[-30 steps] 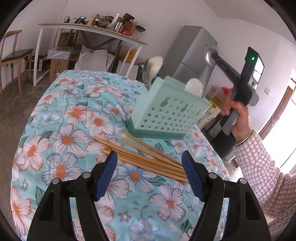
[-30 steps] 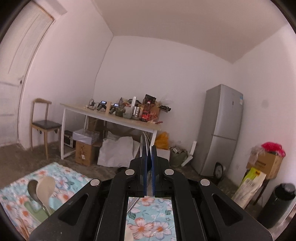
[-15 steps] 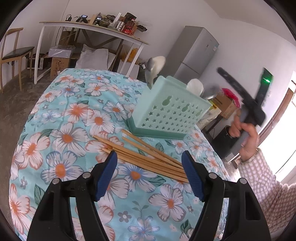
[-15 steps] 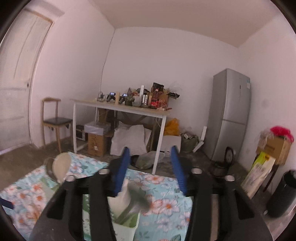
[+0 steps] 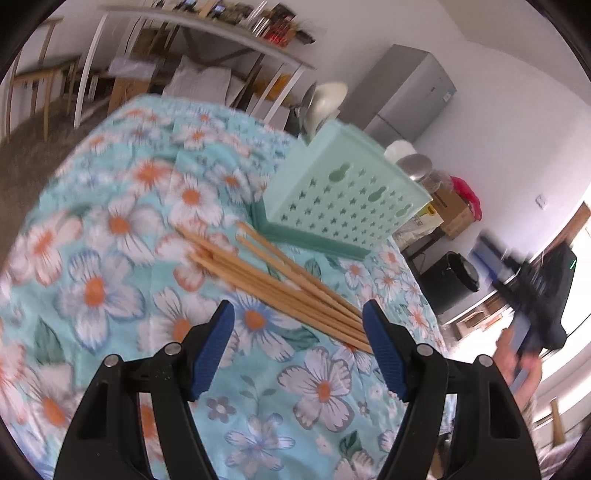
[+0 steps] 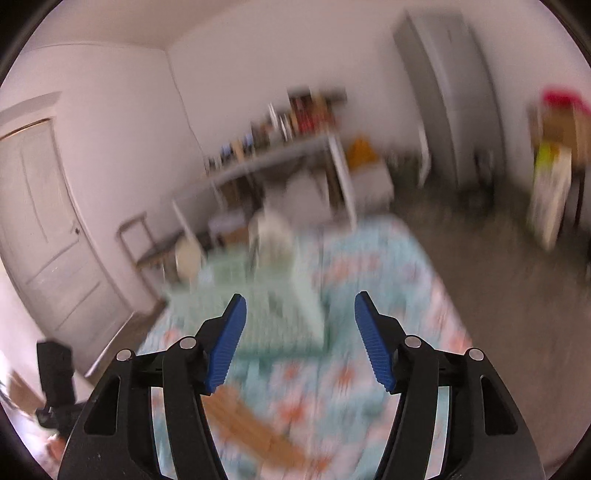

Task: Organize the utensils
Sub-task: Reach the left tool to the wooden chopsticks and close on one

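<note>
A mint green perforated utensil holder (image 5: 343,199) stands on the floral tablecloth (image 5: 110,280). Pale spoons (image 5: 325,101) stick up at its far end and a metal spoon (image 5: 415,166) at its right end. Several wooden chopsticks (image 5: 288,284) lie loose in front of it. My left gripper (image 5: 297,347) is open and empty, just short of the chopsticks' near ends. My right gripper (image 6: 297,336) is open and empty, above the table and pointing at the blurred holder (image 6: 258,295); the chopsticks (image 6: 255,424) lie below it. The right gripper also shows blurred in the left wrist view (image 5: 524,280).
A white work table (image 5: 207,33) with clutter, a chair (image 5: 33,74) and boxes stand behind. A grey fridge (image 5: 406,92) and a black bin (image 5: 458,273) are at the right. The table's right edge drops off near the holder. A door (image 6: 40,229) is at the left.
My right gripper opened and let the metal spoon go into the holder, then swung down and away to the right. My left gripper moved slightly closer to the chopsticks.
</note>
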The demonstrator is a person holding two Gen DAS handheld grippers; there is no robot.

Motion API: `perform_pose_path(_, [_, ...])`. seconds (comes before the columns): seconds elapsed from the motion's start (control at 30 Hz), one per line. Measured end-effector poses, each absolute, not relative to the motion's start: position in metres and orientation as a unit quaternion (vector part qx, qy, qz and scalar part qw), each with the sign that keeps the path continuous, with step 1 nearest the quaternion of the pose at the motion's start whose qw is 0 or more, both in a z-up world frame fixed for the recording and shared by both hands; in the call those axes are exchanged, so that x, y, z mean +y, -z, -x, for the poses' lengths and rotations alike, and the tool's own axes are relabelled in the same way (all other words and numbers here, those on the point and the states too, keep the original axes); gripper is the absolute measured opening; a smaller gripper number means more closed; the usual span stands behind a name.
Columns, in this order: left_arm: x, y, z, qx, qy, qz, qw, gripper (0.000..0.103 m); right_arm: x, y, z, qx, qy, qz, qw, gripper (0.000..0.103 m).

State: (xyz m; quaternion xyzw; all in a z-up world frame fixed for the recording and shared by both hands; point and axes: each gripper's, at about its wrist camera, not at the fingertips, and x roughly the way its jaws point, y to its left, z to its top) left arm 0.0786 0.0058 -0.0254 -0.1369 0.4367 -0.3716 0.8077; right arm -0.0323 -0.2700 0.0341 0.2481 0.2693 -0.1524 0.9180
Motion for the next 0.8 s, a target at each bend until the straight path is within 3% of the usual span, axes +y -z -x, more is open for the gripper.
perform_pose_path(0.13, [0.001, 0.039, -0.082, 0.468, 0.372, 0.161, 0.785, 0.068, -0.256, 0.016, 0.037, 0.349, 0.142, -0.312, 0.872, 0.059])
perform_pose_path(0.27, [-0.005, 0.057, -0.09, 0.511, 0.37, 0.199, 0.75, 0.055, -0.248, 0.039, 0.04, 0.381, 0.138, -0.334, 0.851, 0.059])
perform_pose_path(0.53, [0.0, 0.091, -0.112, 0.541, 0.351, 0.336, 0.687, 0.033, -0.252, 0.039, 0.05, 0.383, 0.132, -0.343, 0.847, 0.059])
perform_pose_path(0.67, [0.003, 0.103, -0.118, 0.544, 0.332, 0.371, 0.675, 0.015, -0.257, 0.04, 0.053, 0.382, 0.13, -0.35, 0.845, 0.059])
perform_pose_path(0.8, [0.002, 0.107, -0.119, 0.543, 0.324, 0.378, 0.677, 0.009, -0.259, 0.042, 0.056, 0.38, 0.132, -0.354, 0.844, 0.059])
